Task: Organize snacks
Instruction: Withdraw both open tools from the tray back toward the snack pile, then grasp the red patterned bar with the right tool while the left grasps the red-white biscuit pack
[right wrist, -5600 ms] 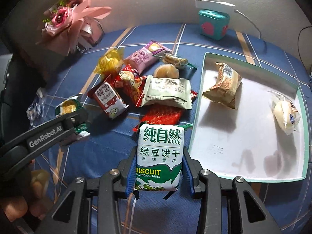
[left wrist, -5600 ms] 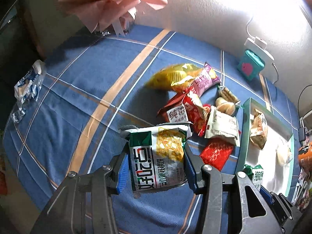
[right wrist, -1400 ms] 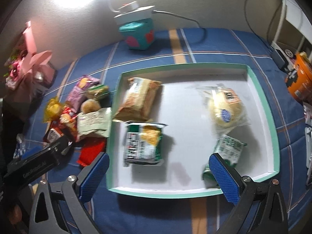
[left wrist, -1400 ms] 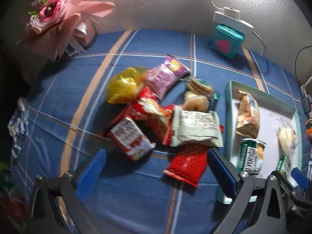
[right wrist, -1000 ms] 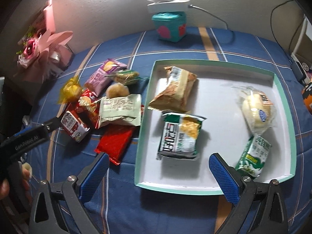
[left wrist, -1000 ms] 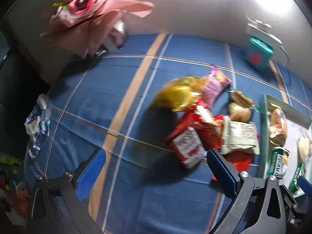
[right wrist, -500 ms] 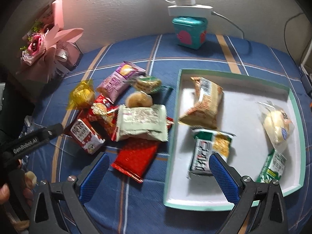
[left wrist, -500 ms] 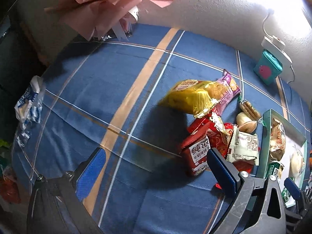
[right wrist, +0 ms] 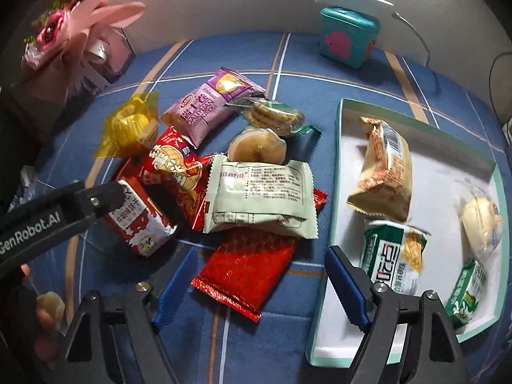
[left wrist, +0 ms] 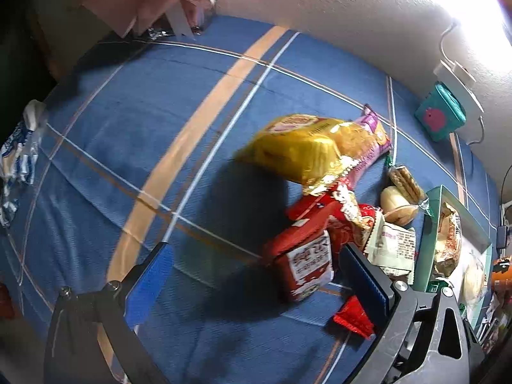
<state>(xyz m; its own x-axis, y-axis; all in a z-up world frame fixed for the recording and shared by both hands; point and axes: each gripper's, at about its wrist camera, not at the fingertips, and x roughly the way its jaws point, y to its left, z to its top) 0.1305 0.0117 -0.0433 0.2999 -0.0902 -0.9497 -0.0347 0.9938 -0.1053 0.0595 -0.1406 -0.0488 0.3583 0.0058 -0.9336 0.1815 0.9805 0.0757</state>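
Both tongs stand spread wide with nothing between their blue pads. The left gripper [left wrist: 252, 283] hangs over the blue plaid cloth [left wrist: 160, 121], and the red-and-white packet [left wrist: 307, 264] lies just inside its right-hand pad, at the near edge of the snack heap. In the right wrist view one dark finger of that same tool reaches across this packet [right wrist: 137, 224].

The right gripper [right wrist: 257, 283] hovers above the dark red foil packet [right wrist: 246, 267], which lies between its two pads (nearer the left one), partly tucked under the pale green packet [right wrist: 259, 198].

Taking the pale green packet as the middle of the heap: a round bun [right wrist: 257, 150] lies just behind it, a clear-wrapped biscuit stack [right wrist: 273, 115] behind that, the purple roll packet [right wrist: 204, 107] behind and to its left, the red peanut packet [right wrist: 177, 172] touching its left side, and the yellow wrapped cake [right wrist: 129, 128] farther left.

To its right sits the teal-rimmed tray [right wrist: 336, 172], holding a tan packet [right wrist: 380, 172], a green-and-white packet [right wrist: 393, 256], a wrapped bun [right wrist: 480, 217] and a small green biscuit packet [right wrist: 465, 294].
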